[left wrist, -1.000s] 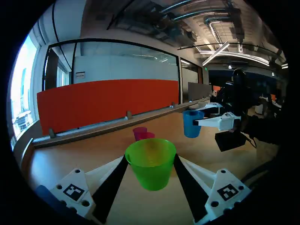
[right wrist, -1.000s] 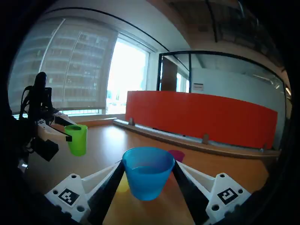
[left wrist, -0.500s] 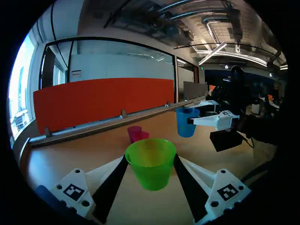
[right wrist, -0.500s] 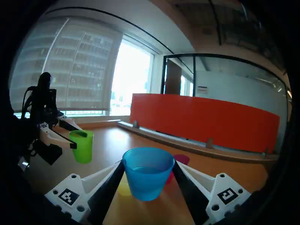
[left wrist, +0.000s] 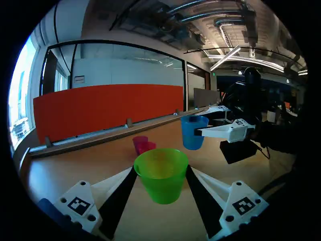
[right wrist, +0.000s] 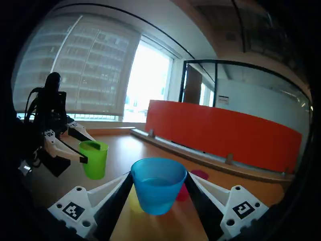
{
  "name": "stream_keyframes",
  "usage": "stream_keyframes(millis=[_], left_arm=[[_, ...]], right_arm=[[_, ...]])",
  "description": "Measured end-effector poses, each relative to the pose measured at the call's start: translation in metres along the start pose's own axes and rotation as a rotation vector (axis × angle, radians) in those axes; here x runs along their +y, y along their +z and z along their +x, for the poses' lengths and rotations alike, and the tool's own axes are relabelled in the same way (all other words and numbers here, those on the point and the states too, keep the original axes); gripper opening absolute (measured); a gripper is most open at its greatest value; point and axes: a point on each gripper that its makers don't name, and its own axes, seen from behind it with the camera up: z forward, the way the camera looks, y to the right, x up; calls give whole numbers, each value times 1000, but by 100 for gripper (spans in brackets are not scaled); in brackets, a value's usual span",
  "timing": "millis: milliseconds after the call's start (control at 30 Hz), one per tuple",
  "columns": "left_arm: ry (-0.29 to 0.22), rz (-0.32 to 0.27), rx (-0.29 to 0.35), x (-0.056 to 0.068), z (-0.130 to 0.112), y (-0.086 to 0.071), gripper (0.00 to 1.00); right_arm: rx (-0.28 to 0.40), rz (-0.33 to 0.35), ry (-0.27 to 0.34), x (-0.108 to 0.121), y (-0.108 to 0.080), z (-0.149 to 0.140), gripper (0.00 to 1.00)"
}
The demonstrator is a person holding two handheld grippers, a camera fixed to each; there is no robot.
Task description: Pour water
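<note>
- While both cups are held above the table, the left gripper pinches the green cup between its two fingers, upright.
- Seen from the right gripper view, the right gripper is clamped on the blue cup, also upright, with water partway up inside.
- From the green cup in the left gripper view, the blue cup is at 2 o'clock, near but apart.
- Seen from the right gripper view, the green cup is at 10 o'clock of the blue one.
- Two pink cups stand close together on the table at 11 o'clock of the green rim, left of the blue cup.
- Behind the blue cup a yellow thing lies at 8 o'clock, half hidden; what it is I cannot tell.
- An orange screen runs along the far table edge, and a bright window is at 12 o'clock in the right gripper view.
- Count: two grippers, one green cup, one blue, two pink.
</note>
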Motion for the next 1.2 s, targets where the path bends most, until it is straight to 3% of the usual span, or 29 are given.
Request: stream_keyframes(millis=[433,1200], left_arm=[[14,-2,-5,5,2,10,87],[25,-8,-22,14,2,30,87]], right_arm=[[-5,40,-98,-10,11,7,93],[2,103,-327,-22,37,25,93]])
